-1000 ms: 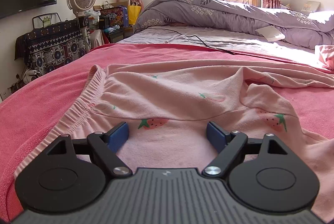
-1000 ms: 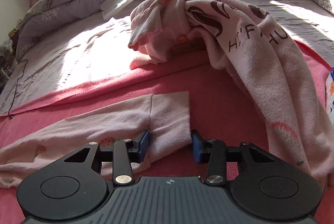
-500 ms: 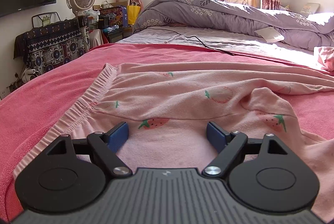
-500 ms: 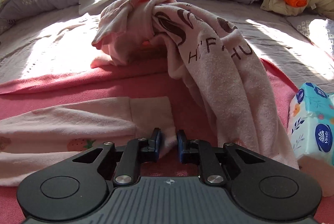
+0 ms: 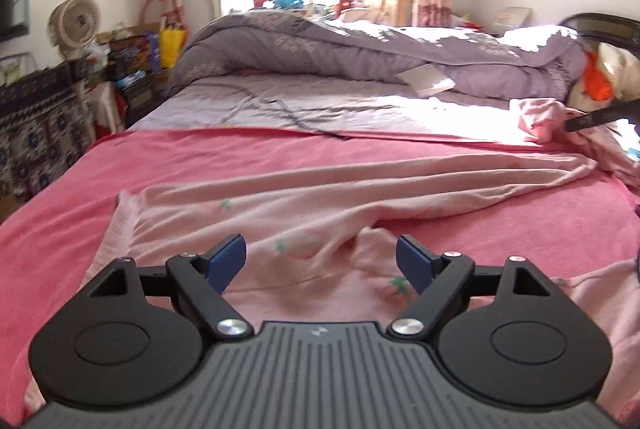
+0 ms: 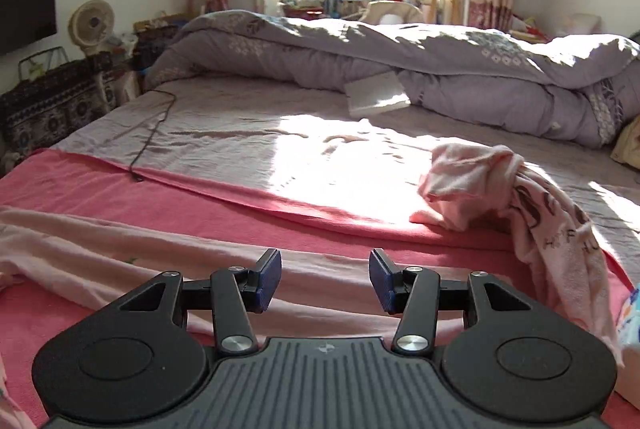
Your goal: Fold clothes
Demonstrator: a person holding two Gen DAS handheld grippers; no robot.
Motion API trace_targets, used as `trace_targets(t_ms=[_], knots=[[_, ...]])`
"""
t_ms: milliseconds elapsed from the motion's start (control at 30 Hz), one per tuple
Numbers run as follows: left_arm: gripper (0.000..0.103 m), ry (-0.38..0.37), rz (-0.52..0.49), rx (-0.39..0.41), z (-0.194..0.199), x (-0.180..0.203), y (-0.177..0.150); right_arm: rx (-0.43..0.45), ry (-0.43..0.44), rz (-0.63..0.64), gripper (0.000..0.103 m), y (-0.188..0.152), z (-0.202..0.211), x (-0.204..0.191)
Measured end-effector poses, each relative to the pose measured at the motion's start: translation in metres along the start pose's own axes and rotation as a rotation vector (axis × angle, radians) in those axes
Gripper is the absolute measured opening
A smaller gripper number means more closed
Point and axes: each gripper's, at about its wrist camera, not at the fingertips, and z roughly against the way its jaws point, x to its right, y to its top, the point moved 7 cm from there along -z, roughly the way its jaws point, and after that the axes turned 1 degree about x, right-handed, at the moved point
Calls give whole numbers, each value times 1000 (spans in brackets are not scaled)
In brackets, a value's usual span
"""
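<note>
The pink trousers [image 5: 304, 213] lie spread across the red blanket [image 5: 168, 157] on the bed, waistband toward the blanket's left side and one leg stretched off to the right, its end close to the blanket's far edge. The left hand-held gripper [image 5: 320, 257] hangs over the trousers near the waist with its jaws wide apart and nothing between the blue pads; cloth lies below them, not pinched. The right hand-held gripper [image 6: 325, 279] sits above the stretched leg [image 6: 168, 249]; its jaws have just been opening and now stand about halfway apart, with nothing gripped.

Beyond the blanket's far edge the grey sheet [image 6: 248, 133] is bare and sunlit, crossed only by a black cable [image 6: 154, 125] whose end reaches that edge. A crumpled pink top [image 6: 516, 197] is heaped at the blanket's right far corner and trails down the right side, crowding that edge. The rolled quilt [image 6: 440, 57] closes off the back of the bed, with a white book [image 6: 376, 95] resting against it. Left of the trousers the blanket runs clear to the bedside.
</note>
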Motion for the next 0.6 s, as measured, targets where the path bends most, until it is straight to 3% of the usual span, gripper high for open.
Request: trace_targets(t_ms=[67,133,267,400,433,533,600], knots=[[86,-60,-113,-6,-7,26,5,-1,159,193,49,-6,-3,-76],[86,-114,-201,-36,-15,45,1,38,240,473,49,-26,4,-146],[86,-178,-185,-125,-36,49,-23,204,256,983,48,-65,12,-247],[84,-236,-103,-185,-61,44,-37,100,311,900,44,-59,-27,-272],[83,-250,-94,-184,-62,42,-38,85,285,884,38,-57,-41,-272],[62,-287,-97,-163,-55,41,-38,73,206,850,7,-52,-66,-267],[48,-345,-95,-162,-48,38,-40,80,207,839,7,-48,-63,-265]])
